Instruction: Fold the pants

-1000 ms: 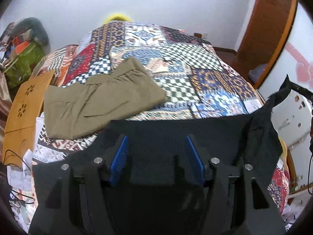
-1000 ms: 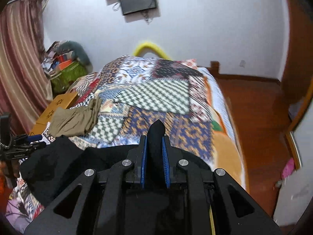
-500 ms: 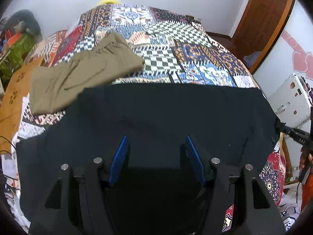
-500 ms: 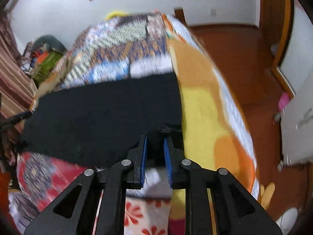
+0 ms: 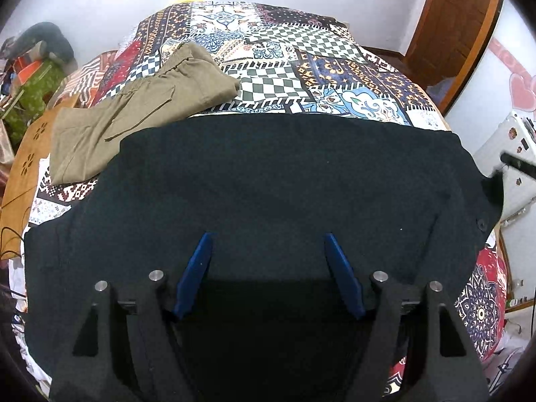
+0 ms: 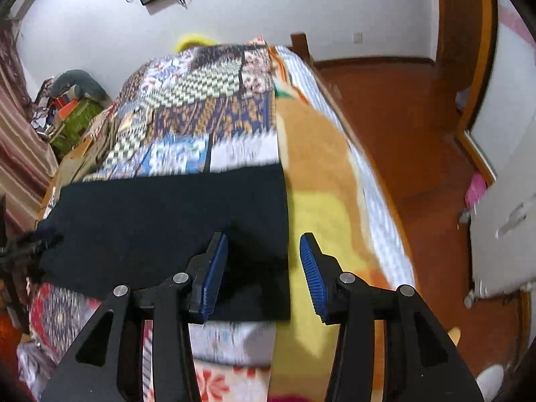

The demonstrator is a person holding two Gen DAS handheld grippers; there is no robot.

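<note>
The black pants (image 5: 274,181) lie spread flat across the near end of the bed (image 5: 335,67), filling the middle and lower part of the left wrist view from the left edge to the right edge. In the right wrist view the same black pants (image 6: 167,221) take up the centre left of the frame, with a straight edge running down the middle beside a yellow and orange blanket (image 6: 321,207).

The left tongs (image 5: 268,268) sit at the bottom centre of their frame with the blue pads (image 5: 197,268) well apart and opening; black cloth lies under and between them, but the pads do not press on it. The right tongs (image 6: 261,264) are at the bottom centre of their frame, jaws also parting (this view is blurred by motion). Their left pad (image 6: 214,268) stands over the corner of the pants, the right pad over the blanket, and neither pinches the cloth.

A second pair, olive pants (image 5: 134,107), lies folded in the upper left of the left wrist view, on the patchwork bedspread just beyond the black pair and touching its far edge. A wooden board (image 5: 30,154) with flower cut-outs sits at the left edge, beside the bed.
</note>
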